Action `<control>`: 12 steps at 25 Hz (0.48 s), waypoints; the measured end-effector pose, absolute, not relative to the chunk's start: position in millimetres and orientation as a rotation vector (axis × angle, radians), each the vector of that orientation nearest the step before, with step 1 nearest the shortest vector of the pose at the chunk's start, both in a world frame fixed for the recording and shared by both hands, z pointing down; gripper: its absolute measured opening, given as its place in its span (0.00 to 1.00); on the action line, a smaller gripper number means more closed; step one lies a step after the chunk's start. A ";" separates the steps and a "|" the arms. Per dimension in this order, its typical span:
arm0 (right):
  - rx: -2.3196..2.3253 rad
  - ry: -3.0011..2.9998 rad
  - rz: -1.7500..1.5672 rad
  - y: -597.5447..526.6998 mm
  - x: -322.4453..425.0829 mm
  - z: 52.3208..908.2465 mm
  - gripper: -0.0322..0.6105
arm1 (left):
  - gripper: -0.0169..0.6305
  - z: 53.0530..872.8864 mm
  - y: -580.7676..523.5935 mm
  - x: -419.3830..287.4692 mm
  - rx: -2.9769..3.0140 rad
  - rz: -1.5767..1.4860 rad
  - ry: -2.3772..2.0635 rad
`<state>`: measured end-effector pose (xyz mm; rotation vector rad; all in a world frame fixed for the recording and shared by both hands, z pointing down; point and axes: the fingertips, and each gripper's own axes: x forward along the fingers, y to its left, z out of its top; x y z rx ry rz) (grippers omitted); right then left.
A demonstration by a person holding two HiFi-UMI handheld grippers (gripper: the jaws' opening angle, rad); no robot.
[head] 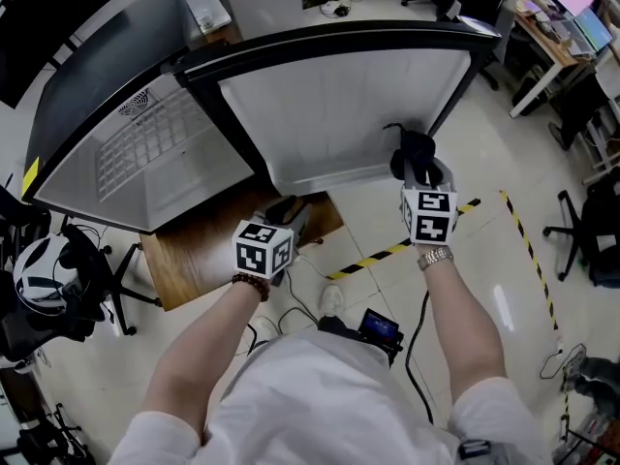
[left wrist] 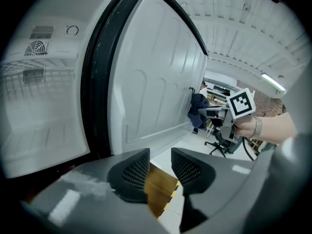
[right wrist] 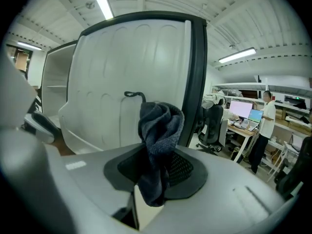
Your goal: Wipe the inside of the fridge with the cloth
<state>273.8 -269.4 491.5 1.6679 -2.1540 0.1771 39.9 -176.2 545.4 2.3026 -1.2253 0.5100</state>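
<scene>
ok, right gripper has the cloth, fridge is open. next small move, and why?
Probably ease the right gripper forward until the cloth presses on the door's inner liner. Its jaws are shut on the cloth, which sits just before that white panel; contact isn't clear. The left gripper is open and empty.

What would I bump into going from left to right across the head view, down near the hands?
White helmet → left gripper, nothing between its fingers → right gripper, holding the dark cloth → black office chair.
</scene>
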 end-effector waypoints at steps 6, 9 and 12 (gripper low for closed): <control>1.687 -2.152 0.168 -266.0 285.5 484.8 0.21 | 0.28 548.2 -186.4 52.3 2.235 0.385 -1.185; 1.692 -2.149 0.158 -264.5 289.1 482.3 0.21 | 0.30 546.5 -191.6 56.2 2.214 0.333 -1.175; 1.699 -2.147 0.151 -261.8 295.3 479.7 0.21 | 0.31 544.7 -194.6 59.8 2.196 0.288 -1.159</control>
